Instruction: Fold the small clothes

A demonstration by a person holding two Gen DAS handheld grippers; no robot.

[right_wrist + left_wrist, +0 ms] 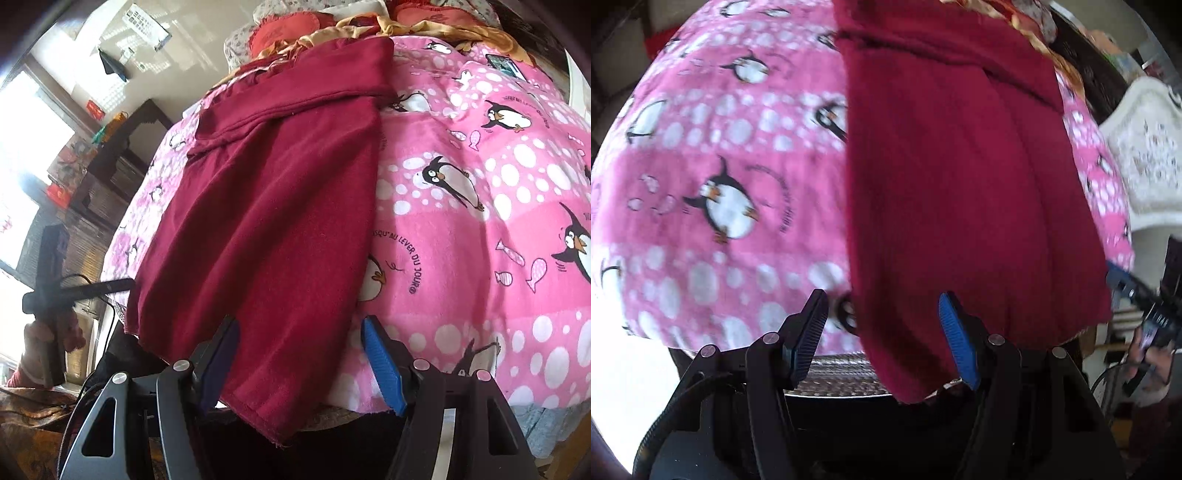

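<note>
One maroon garment (266,206) lies lengthwise on the penguin blanket (480,221), its hem hanging over the edge at 6 o'clock. I have both sets of jaws wide and empty: my right gripper (299,354) straddles the hem corner, my left gripper (882,332) its other side. I'd worry about pinching blanket along with cloth, or the overhang sliding off.

Bright window (22,122) lights white wall (122,40) and dark shelves (110,162)

Both wrist cameras look closely up along the bed, sharing the maroon garment (960,184) (266,206).
</note>
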